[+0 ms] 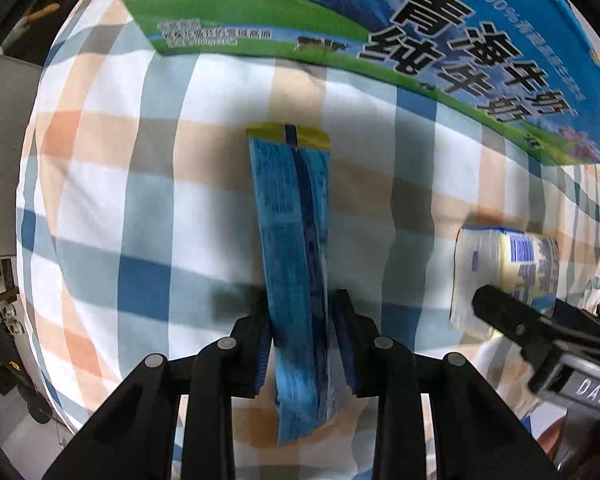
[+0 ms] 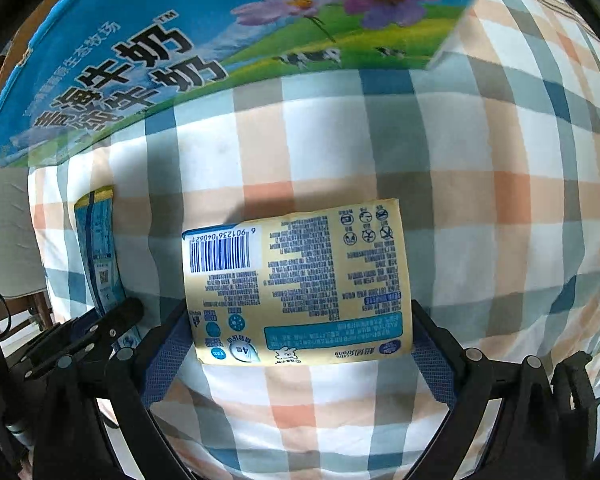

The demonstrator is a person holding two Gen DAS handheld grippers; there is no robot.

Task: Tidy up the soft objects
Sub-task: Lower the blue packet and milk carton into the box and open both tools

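Note:
My left gripper (image 1: pixel 300 312) is shut on a thin blue packet with a yellow end (image 1: pixel 294 248), held on edge above the checked cloth. The blue packet also shows in the right wrist view (image 2: pixel 100 256), with the left gripper (image 2: pixel 112 320) on it. My right gripper (image 2: pixel 300 320) is closed on a yellow tissue pack with a barcode (image 2: pixel 300 280), its pads pressing both sides. The tissue pack also shows at the right of the left wrist view (image 1: pixel 504 276), with a right gripper finger (image 1: pixel 508 312) in front of it.
A large blue and green milk carton box (image 1: pixel 440 40) stands at the far side of the checked cloth (image 1: pixel 140 200); the box also shows in the right wrist view (image 2: pixel 180 40). The cloth's left edge drops to dark furniture and floor.

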